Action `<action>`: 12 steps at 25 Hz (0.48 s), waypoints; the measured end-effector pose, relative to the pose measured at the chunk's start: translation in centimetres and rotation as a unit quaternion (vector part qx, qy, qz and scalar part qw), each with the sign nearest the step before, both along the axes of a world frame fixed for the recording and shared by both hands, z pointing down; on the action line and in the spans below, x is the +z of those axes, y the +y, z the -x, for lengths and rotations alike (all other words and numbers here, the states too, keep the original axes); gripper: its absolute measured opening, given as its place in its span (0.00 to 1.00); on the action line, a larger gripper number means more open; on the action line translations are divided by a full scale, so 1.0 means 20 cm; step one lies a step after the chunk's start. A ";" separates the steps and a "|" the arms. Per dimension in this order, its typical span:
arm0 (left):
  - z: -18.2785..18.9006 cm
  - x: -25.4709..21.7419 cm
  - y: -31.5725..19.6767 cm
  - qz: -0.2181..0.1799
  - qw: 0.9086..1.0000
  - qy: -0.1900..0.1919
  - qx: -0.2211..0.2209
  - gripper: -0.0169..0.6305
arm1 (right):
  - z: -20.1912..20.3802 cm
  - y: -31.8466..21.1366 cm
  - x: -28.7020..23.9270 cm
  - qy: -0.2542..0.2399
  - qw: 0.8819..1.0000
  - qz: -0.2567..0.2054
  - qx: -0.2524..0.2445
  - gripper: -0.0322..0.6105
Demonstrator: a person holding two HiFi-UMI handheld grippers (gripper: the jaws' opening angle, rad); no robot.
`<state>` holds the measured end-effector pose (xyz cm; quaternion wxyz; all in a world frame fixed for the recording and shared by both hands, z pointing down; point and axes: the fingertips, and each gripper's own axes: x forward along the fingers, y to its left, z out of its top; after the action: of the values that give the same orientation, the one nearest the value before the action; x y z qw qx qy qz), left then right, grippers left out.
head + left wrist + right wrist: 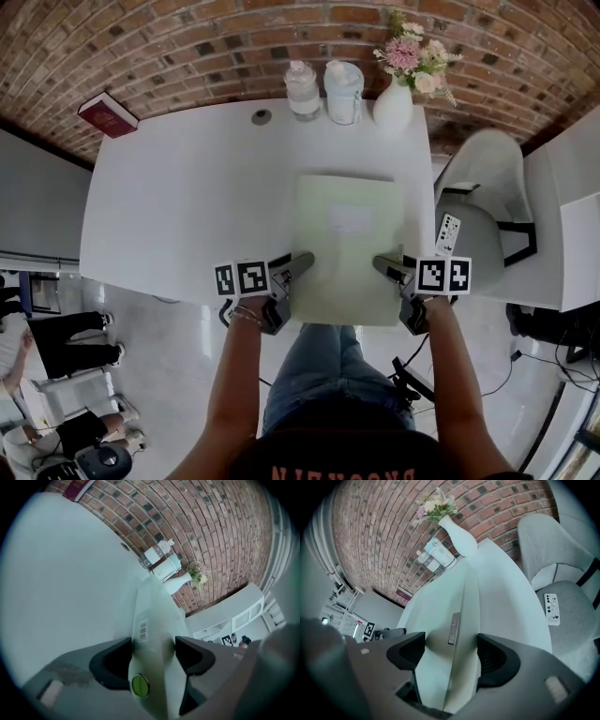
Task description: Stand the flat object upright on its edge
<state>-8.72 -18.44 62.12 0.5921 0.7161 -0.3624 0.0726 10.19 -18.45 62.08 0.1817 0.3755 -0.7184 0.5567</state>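
Observation:
A pale green flat folder (352, 244) lies on the white table (187, 187), its near end sticking out past the table's front edge. My left gripper (302, 262) holds its near left edge and my right gripper (386, 265) its near right edge. In the left gripper view the folder (150, 634) fills the gap of the gripper (153, 656), touching both pads; a barcode label and a green button show on its edge. In the right gripper view the folder (459, 634) likewise sits pressed between both pads of the gripper (451, 656).
At the table's far edge stand two clear bottles (303, 89) (343, 91) and a white vase of flowers (393, 105). A red book (108, 114) lies at the far left corner. A white chair (483, 206) with a remote (448, 232) stands on the right.

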 end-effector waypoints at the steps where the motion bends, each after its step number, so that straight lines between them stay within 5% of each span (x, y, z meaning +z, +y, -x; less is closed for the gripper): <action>1: 0.00 -0.01 0.00 -0.002 1.000 0.001 -0.002 0.49 | 0.00 0.00 -0.01 0.000 1.000 -0.002 0.000 0.59; 12: 0.01 -0.18 -0.01 -0.029 1.000 0.000 -0.004 0.49 | 0.01 -0.01 -0.18 0.007 1.000 -0.027 -0.004 0.59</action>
<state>-9.01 -18.65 58.58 0.5716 0.7314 -0.3673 0.0591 9.93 -18.71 58.39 0.1789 0.3817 -0.7331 0.5338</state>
